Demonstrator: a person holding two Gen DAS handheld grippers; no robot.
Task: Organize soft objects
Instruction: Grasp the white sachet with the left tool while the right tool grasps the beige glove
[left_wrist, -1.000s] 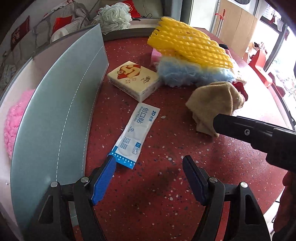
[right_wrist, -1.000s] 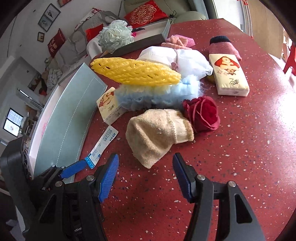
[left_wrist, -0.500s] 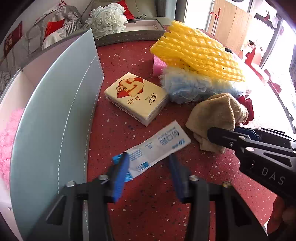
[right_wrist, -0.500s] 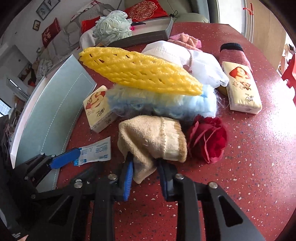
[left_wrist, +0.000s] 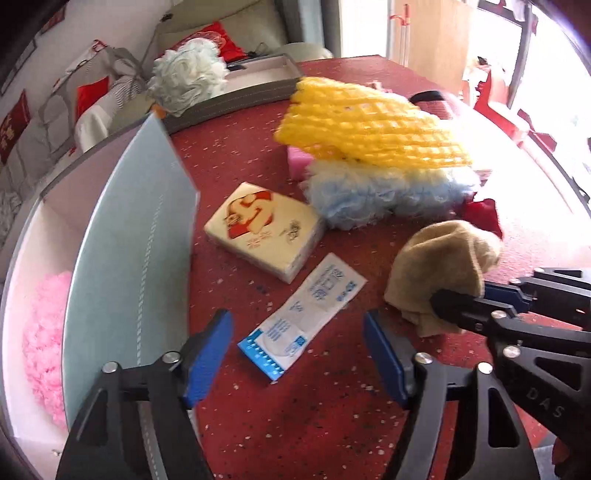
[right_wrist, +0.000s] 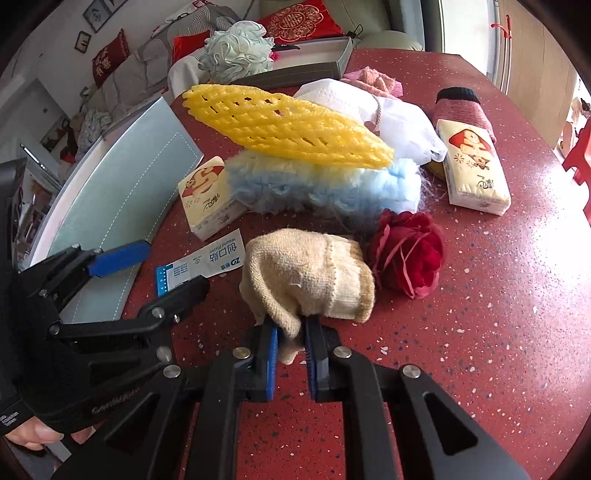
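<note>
A beige knitted glove (right_wrist: 306, 273) lies on the red table; my right gripper (right_wrist: 290, 345) is shut on its near edge. The glove also shows in the left wrist view (left_wrist: 443, 266), with the right gripper (left_wrist: 465, 299) pinching it. My left gripper (left_wrist: 297, 345) is open and empty, its fingers on either side of a white-and-blue plaster packet (left_wrist: 306, 310) flat on the table. The packet also shows in the right wrist view (right_wrist: 199, 264), next to the left gripper (right_wrist: 147, 269).
A grey-blue box (left_wrist: 129, 258) with a pink fluffy item (left_wrist: 48, 343) inside stands at the left. Behind lie a tissue pack (left_wrist: 264, 229), blue fluff (right_wrist: 325, 184), yellow foam net (right_wrist: 284, 125), red rose (right_wrist: 406, 251), another tissue pack (right_wrist: 472, 162) and a tray (right_wrist: 314, 66).
My right gripper closed further on the beige glove's edge. My left gripper, half closed around the packet half a second ago, has opened wide, and the packet lies flat between its fingers.
</note>
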